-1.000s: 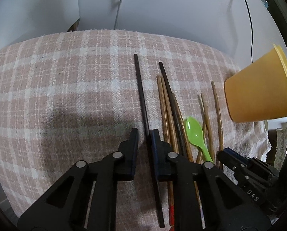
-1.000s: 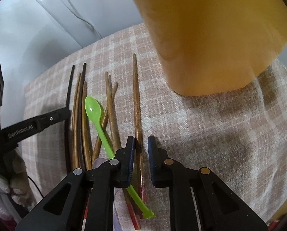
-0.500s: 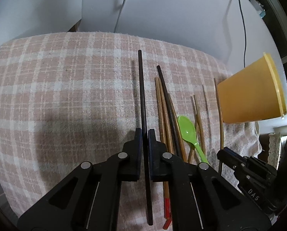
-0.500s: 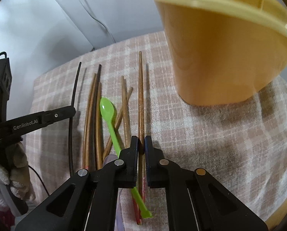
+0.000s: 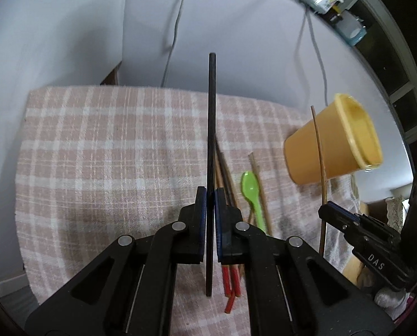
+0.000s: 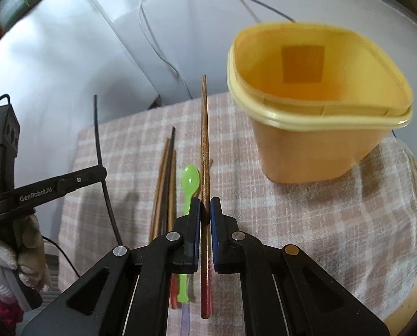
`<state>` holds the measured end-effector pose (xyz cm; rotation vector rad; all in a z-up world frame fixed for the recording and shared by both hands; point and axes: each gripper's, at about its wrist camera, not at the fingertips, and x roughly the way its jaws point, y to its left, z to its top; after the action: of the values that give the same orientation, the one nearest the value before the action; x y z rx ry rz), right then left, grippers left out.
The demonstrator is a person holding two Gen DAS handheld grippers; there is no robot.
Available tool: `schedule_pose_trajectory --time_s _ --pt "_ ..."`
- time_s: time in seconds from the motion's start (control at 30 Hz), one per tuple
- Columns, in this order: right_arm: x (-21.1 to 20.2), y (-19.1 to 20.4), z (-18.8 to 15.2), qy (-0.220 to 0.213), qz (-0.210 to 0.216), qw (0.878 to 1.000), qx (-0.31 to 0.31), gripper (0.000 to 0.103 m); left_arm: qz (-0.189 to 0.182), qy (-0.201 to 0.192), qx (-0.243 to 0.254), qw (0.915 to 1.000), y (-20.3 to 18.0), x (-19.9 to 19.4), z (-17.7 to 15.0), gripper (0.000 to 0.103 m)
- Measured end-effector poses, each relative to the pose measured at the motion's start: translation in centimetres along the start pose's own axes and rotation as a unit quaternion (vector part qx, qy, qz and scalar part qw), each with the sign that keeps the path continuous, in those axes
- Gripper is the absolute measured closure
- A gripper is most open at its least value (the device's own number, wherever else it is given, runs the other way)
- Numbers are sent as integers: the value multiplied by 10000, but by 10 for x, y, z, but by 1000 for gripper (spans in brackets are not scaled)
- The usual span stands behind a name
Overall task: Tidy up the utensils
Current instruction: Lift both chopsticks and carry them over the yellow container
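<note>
Only from the right wrist, yellow tub's (image 6: 314, 151) inside shows.

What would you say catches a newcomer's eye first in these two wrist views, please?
Probably the yellow tub, standing open and empty on the checked cloth to the right. Next, each gripper has lifted one stick clear of the cloth: the left gripper is clamped on a black chopstick, the right gripper on a brown chopstick. Between them, a bright green spoon lies among the remaining chopsticks.
</note>
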<state>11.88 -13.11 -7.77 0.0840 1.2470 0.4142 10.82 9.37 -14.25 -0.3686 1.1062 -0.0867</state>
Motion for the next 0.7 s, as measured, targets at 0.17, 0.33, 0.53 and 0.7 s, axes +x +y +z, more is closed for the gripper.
schedule_pose_trajectory --time_s 0.17,0.33,0.53,0.7 --pt "-31 -8 7 -270 233 9993 74 98 -120 -273 144 9994 -19 -39 5 100" --pt "-60 -11 19 -566 348 9978 85 98 -282 -582 335 9973 -44 -69 14 100" --pt "-96 -33 35 -990 416 9941 133 98 -500 -940 602 9925 -91 -78 21 100" --pt "-121 -52 52 -1241 386 9914 139 98 -709 -1239 775 9867 -129 -87 34 100"
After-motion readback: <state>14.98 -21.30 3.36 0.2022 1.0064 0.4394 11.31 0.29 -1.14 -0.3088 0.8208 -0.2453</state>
